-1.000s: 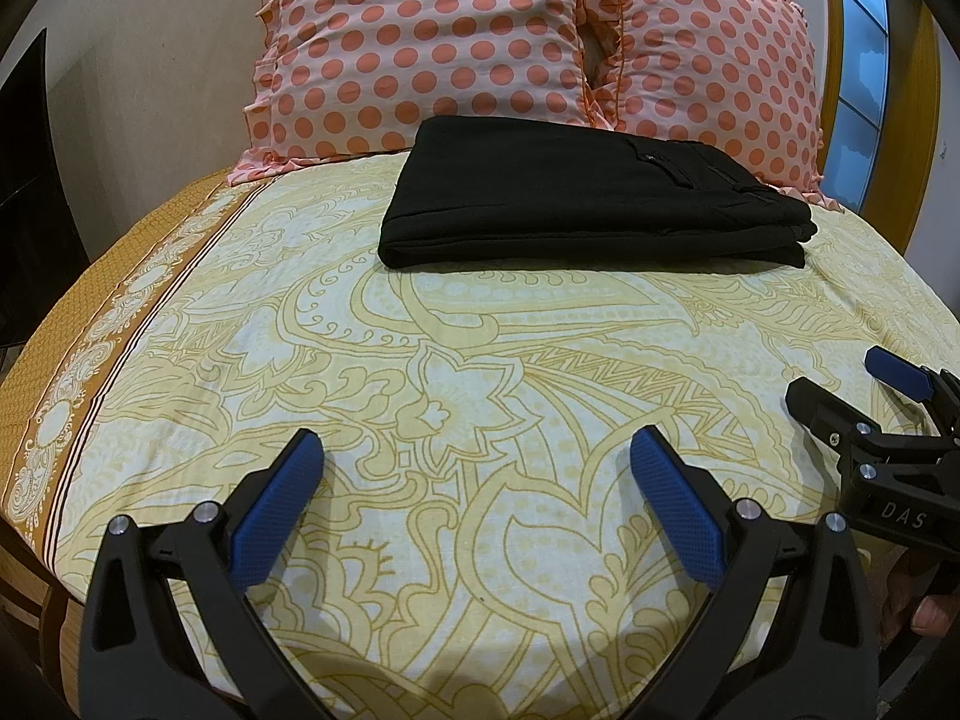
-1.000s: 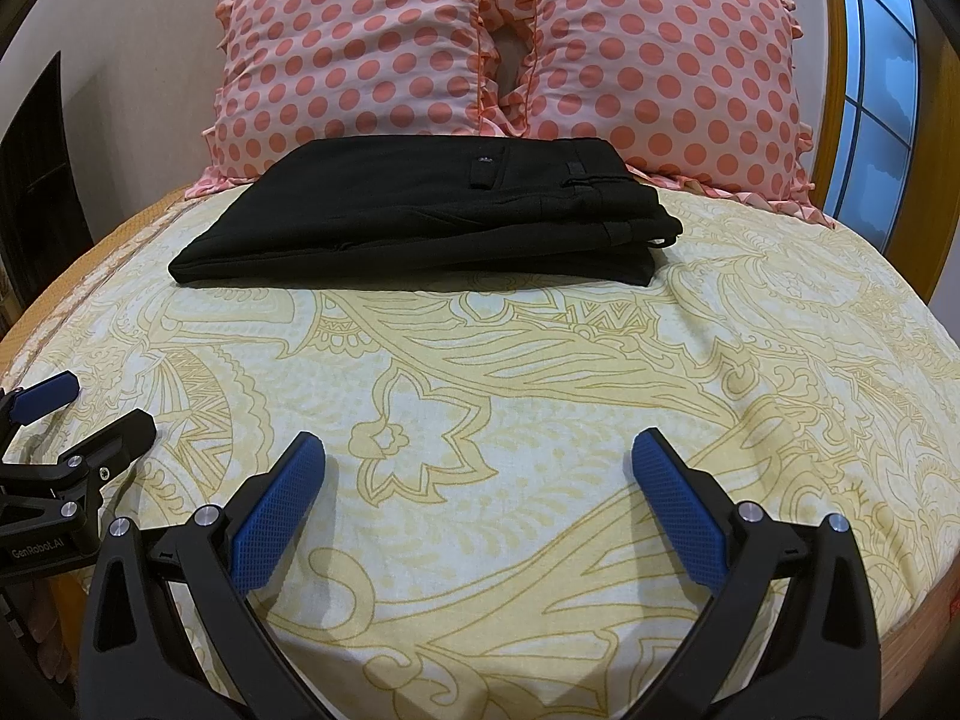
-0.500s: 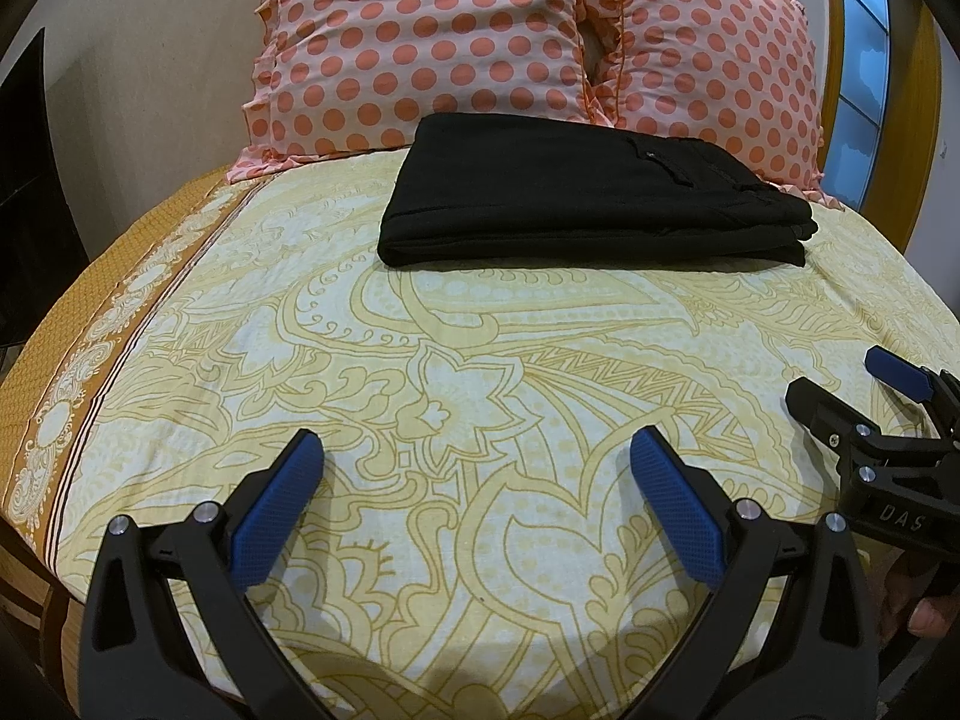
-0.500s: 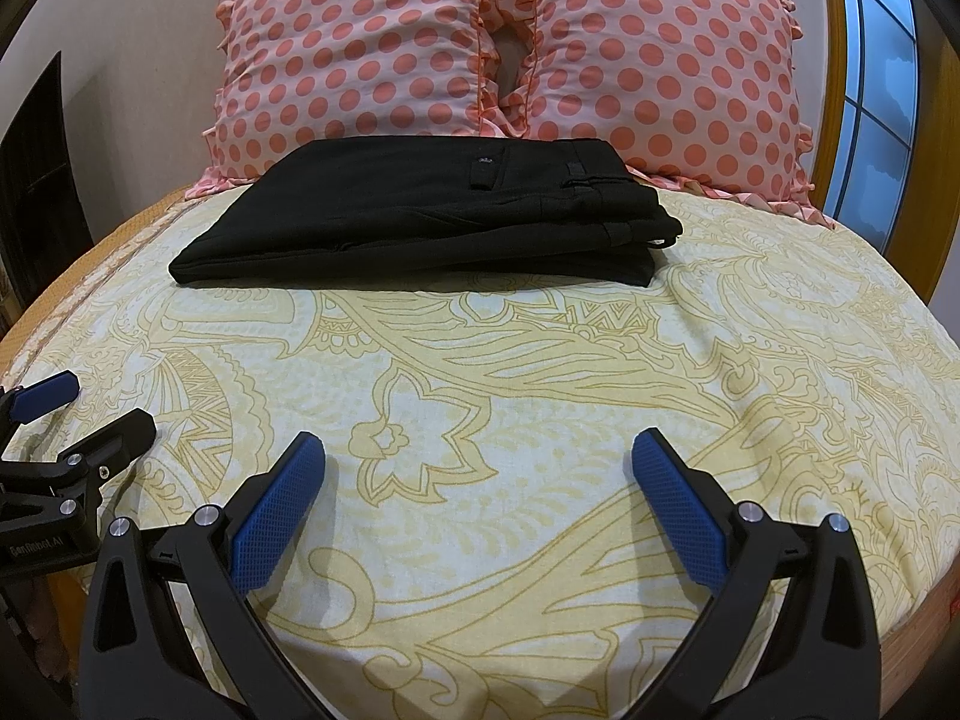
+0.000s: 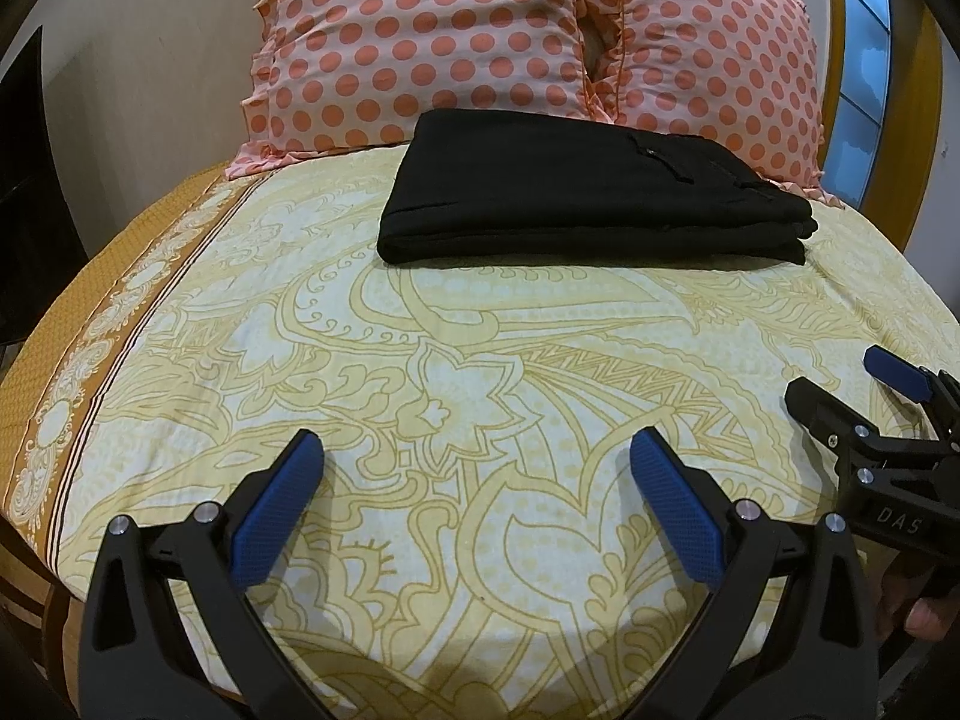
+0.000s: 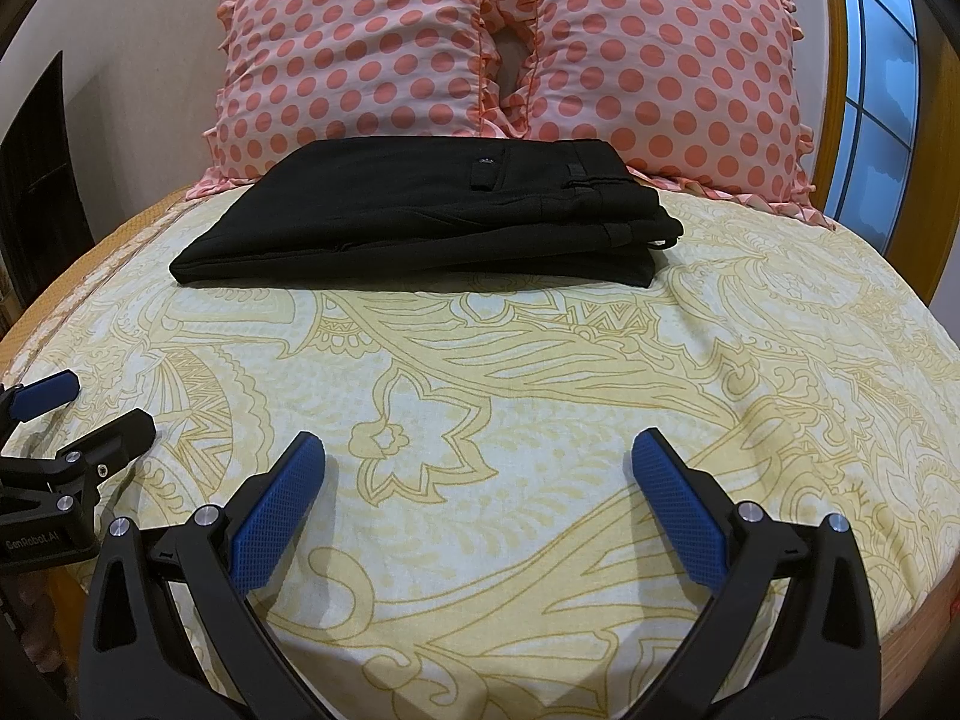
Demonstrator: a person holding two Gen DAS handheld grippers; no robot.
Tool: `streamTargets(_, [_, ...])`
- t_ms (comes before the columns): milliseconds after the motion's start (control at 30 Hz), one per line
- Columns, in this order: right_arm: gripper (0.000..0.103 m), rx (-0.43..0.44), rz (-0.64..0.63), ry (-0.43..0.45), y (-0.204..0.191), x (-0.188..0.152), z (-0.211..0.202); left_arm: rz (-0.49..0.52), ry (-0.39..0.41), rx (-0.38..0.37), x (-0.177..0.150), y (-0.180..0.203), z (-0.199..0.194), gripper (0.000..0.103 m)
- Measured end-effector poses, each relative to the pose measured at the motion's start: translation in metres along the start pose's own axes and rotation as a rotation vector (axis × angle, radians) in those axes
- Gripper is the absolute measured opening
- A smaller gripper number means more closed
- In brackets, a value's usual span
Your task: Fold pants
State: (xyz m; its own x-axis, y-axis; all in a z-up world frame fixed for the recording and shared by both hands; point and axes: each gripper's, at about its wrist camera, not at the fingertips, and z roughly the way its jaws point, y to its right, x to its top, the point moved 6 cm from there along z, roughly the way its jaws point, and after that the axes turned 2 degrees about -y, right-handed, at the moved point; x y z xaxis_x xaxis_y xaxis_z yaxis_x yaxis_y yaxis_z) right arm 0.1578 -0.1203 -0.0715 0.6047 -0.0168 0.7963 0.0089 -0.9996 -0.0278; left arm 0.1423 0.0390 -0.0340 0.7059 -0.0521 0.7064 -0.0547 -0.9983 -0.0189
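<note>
The black pants (image 5: 576, 192) lie folded in a flat rectangle on the bed, just in front of the pillows; they also show in the right wrist view (image 6: 444, 216). My left gripper (image 5: 474, 450) is open and empty, low over the near part of the bed, well short of the pants. My right gripper (image 6: 477, 450) is open and empty beside it. The right gripper shows at the right edge of the left wrist view (image 5: 852, 384), and the left gripper at the left edge of the right wrist view (image 6: 90, 408).
The bed has a yellow patterned sheet (image 5: 480, 372) with an orange border on the left (image 5: 72, 324). Two pink polka-dot pillows (image 6: 372, 54) (image 6: 666, 66) lean at the head. A wooden frame and window (image 6: 882, 84) stand at the right.
</note>
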Motion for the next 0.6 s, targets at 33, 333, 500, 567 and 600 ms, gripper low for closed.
streamTargets(33, [0.102, 0.0, 0.0, 0.0, 0.0, 0.0, 0.0, 0.0, -0.002, 0.0, -0.0011, 0.0004, -0.0002, 0.101])
streamTargets(333, [0.102, -0.001, 0.001, 0.001, -0.0002, -0.0001, 0.0001, 0.014, 0.0, -0.014, -0.0027, 0.0013, -0.0003, 0.101])
streamTargets(500, [0.102, -0.001, 0.001, 0.001, -0.0003, 0.0, 0.0004, 0.012, -0.002, -0.013, -0.0029, 0.0017, -0.0004, 0.101])
streamTargets(567, [0.102, -0.001, 0.001, 0.001, -0.0003, 0.0, 0.0004, 0.013, 0.0, -0.013, -0.0029, 0.0012, -0.0005, 0.101])
streamTargets(600, [0.102, -0.001, 0.001, 0.001, 0.0, -0.0004, 0.0002, 0.013, -0.001, -0.014, -0.0026, 0.0009, -0.0005, 0.101])
